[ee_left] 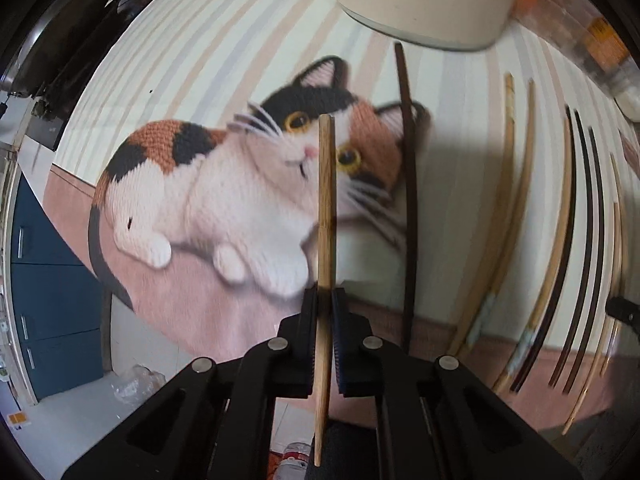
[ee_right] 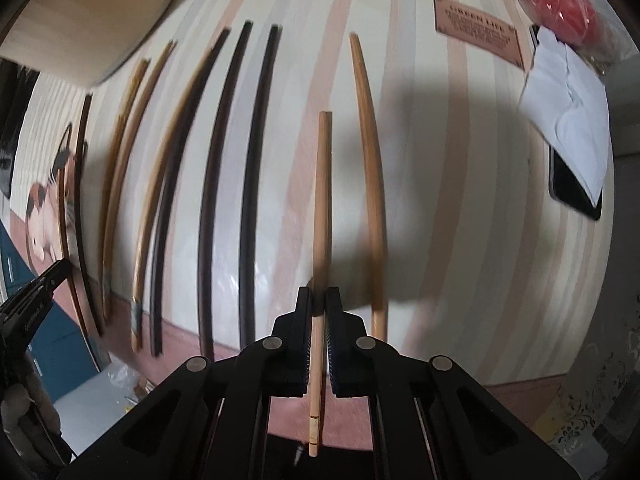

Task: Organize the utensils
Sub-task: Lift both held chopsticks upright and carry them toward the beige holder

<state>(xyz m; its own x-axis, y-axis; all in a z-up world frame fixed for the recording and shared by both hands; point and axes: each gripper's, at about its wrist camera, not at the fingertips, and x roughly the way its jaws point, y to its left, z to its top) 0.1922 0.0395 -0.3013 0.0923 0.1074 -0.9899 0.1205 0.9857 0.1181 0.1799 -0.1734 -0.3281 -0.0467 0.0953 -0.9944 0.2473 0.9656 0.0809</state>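
In the left wrist view my left gripper (ee_left: 323,294) is shut on a light wooden chopstick (ee_left: 326,200), which runs up over the cat picture on the tablecloth. A dark chopstick (ee_left: 409,184) lies just to its right. In the right wrist view my right gripper (ee_right: 319,294) is shut on another light wooden chopstick (ee_right: 321,208). A second light chopstick (ee_right: 370,168) lies on the cloth right beside it. Several dark chopsticks (ee_right: 256,184) and light ones (ee_right: 120,168) lie in a row to the left. The cream utensil holder (ee_left: 424,0) stands at the far edge.
The striped tablecloth (ee_right: 440,200) bears a calico cat picture (ee_left: 208,200). White paper (ee_right: 568,112) over a dark phone (ee_right: 576,192) and a red bagged item (ee_right: 568,12) lie at the right. The left gripper's body (ee_right: 36,304) shows at the left edge. Blue cabinets (ee_left: 52,288) stand beyond the table.
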